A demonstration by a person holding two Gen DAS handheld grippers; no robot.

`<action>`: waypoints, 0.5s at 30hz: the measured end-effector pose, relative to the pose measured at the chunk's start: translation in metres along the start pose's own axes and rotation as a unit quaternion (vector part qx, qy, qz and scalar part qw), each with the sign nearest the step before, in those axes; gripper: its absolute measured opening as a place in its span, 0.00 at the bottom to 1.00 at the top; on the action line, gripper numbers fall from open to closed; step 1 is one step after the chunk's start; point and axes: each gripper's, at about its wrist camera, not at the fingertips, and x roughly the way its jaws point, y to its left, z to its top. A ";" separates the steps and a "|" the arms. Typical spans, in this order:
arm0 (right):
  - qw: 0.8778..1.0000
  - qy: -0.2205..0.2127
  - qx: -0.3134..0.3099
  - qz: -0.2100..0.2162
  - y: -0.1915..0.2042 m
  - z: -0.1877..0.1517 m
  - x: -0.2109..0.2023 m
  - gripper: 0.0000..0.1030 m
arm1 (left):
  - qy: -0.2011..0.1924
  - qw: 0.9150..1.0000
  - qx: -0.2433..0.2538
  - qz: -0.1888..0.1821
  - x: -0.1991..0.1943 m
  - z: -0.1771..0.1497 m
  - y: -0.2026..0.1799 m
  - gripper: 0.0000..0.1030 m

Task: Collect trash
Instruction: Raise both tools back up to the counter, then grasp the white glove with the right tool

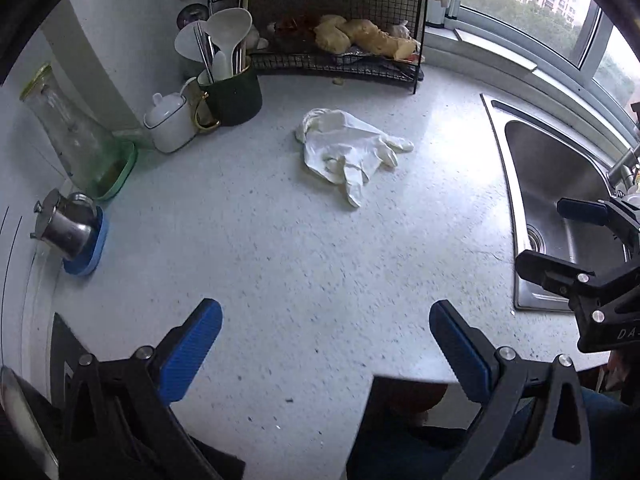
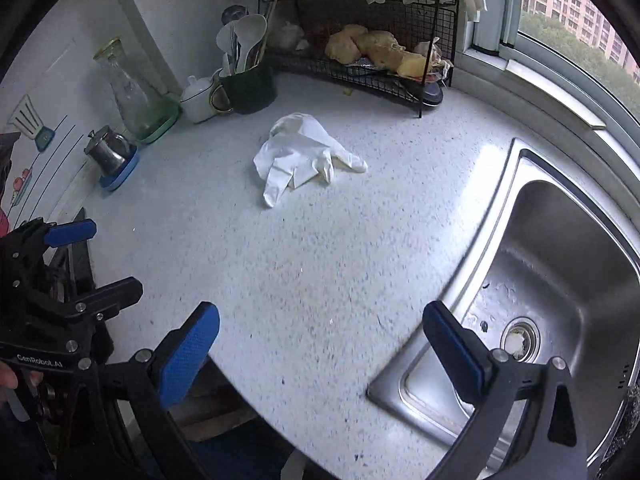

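Note:
A crumpled white disposable glove lies flat on the speckled white counter, and it also shows in the right wrist view. My left gripper is open and empty, hovering over the counter's near edge well short of the glove. My right gripper is open and empty, over the counter's front edge beside the sink. Each gripper shows in the other's view: the right one at the sink side, the left one at the left.
A steel sink lies to the right. A black wire rack with food stands at the back. A dark utensil cup, white sugar pot, glass carafe and steel jug line the left wall.

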 end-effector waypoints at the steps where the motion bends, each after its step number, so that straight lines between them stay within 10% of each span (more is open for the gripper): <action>1: 1.000 0.003 0.001 0.000 0.002 0.010 0.007 0.99 | 0.003 1.000 0.003 0.003 0.006 0.008 0.007 1.00; 15: 0.998 0.060 -0.025 0.021 0.025 0.102 0.100 0.99 | 0.051 0.998 -0.018 -0.013 0.091 0.083 0.082 1.00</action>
